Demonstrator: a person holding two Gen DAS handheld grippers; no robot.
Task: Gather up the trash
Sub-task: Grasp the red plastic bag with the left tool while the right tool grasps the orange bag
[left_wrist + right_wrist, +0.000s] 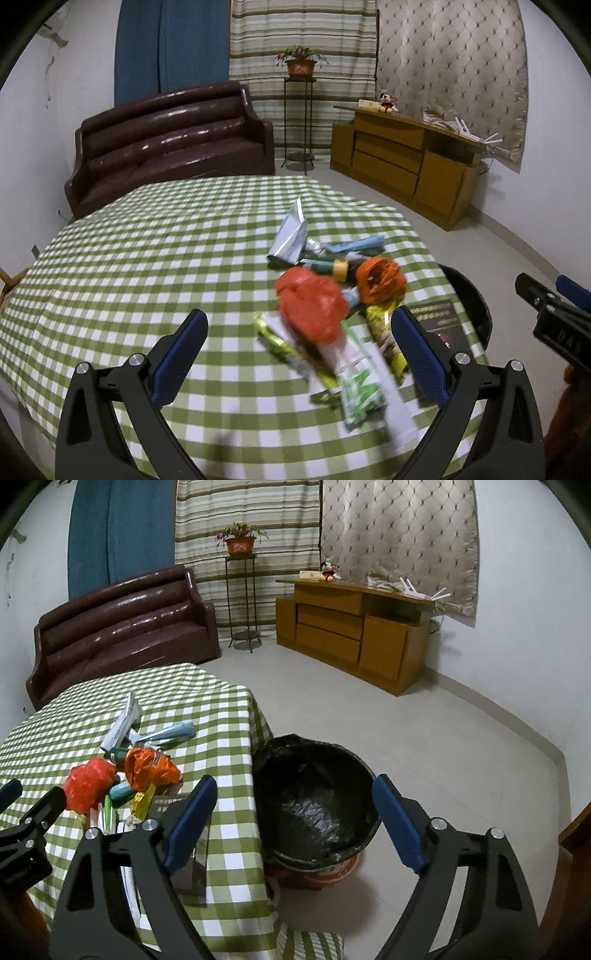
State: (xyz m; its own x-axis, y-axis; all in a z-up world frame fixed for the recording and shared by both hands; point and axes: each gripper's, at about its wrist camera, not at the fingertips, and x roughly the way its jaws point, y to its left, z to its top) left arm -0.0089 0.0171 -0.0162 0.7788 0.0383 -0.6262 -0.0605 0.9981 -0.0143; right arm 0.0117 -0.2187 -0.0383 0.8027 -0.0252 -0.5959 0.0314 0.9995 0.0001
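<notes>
Your left gripper (pixel 299 354) had its jaws spread wide and held nothing, hovering over the green checked tablecloth (pixel 147 258) with the trash pile just ahead of its right finger. From the left wrist view you could see that pile blurred: a crumpled red plastic bag (pixel 310 306) lay on top of a green-and-white wrapper (pixel 360 391), with a yellow snack wrapper (pixel 386 336) beside it, a crushed orange bag (pixel 380 280) behind, and a silver foil pouch (pixel 290 236) standing up furthest back. That view caught only a dark sliver of the bin past the table's right edge. Your right gripper (pixel 291 823) also stood wide apart and empty, and its camera gave what the other could not: the trash bin (pixel 314 797), lined with a black bag, sat on the floor tight against the table's right edge, and nothing could be made out inside it. It also showed a dark booklet (pixel 192 871) lying at the table's right edge under the left finger, and the pile sitting near that edge. Both views showed the brown sofa (pixel 122 624) and wooden cabinet (pixel 347 635) against the far wall.
</notes>
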